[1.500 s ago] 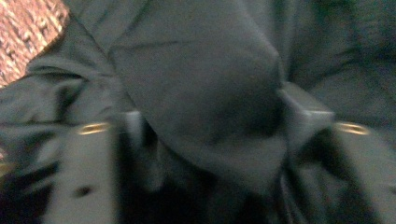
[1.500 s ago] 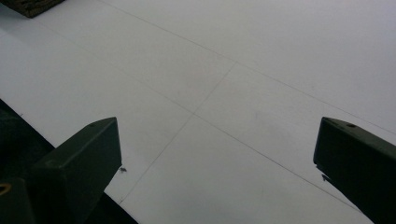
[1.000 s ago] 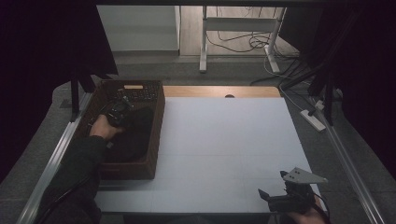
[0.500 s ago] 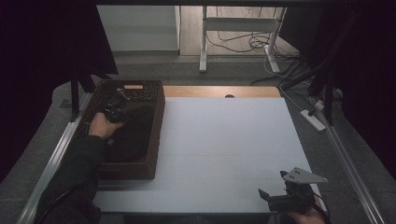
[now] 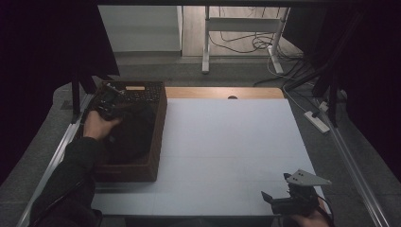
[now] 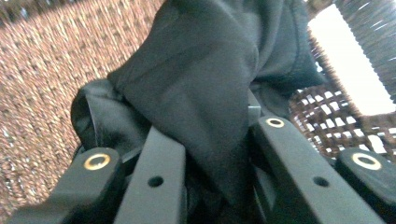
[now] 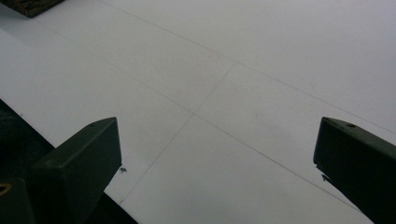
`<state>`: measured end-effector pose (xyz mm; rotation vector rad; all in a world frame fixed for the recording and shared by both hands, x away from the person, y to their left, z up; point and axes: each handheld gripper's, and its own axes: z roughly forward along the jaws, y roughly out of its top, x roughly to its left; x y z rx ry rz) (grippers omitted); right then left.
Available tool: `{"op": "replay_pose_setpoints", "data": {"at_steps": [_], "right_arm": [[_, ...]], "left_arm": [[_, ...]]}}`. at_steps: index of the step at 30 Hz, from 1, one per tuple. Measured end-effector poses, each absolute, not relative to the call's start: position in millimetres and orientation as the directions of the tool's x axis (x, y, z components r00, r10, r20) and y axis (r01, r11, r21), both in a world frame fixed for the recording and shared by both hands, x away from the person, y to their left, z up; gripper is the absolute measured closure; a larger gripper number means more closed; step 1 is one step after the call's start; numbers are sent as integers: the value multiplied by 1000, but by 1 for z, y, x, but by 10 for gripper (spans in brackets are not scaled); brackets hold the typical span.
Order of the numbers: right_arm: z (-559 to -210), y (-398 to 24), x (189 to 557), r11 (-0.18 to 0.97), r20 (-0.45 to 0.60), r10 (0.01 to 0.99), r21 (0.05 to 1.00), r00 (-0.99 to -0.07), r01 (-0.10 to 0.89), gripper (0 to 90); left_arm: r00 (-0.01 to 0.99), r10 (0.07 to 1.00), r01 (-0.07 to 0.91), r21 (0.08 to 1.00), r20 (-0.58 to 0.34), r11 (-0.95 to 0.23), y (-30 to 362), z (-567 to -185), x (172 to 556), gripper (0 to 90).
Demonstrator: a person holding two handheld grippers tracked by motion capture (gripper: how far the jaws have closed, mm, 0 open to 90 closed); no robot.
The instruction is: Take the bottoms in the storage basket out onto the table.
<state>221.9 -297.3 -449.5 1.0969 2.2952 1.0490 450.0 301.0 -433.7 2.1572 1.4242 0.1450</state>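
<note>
One soft black cloth hangs bunched in the left claw, pinched over the basket at the desk's left edge. Limp and light, it is best held by a gathered fold. The right claw stands spread.

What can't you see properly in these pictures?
- Basket bottom, high view: black cloth covers it.
- Left gripper pads, left gripper view: cloth wraps them.
- Weave, left gripper view: blurred.
- Right gripper, high view: hand cut off by bottom edge.

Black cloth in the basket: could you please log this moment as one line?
left gripper: shut on black cloth | basket: table's left | right gripper: open, over white table
</note>
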Motion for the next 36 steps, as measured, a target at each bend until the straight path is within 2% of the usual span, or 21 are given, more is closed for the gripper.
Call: {"op": "replay_pose_setpoints", "data": {"at_steps": [11, 16, 36], "right_arm": [[-450, -297, 222, 415, -24, 785, 763, -619, 496, 13], [-450, -297, 222, 416, -25, 784, 762, -621, 496, 13], [-450, -297, 222, 415, -23, 784, 762, -620, 497, 13]], "left_arm": [[408, 900, 783, 566, -152, -260, 309, -399, 441, 794], [384, 909, 775, 592, -162, -222, 316, -388, 440, 794], [427, 890, 717, 659, -160, -226, 312, -333, 430, 794]]}}
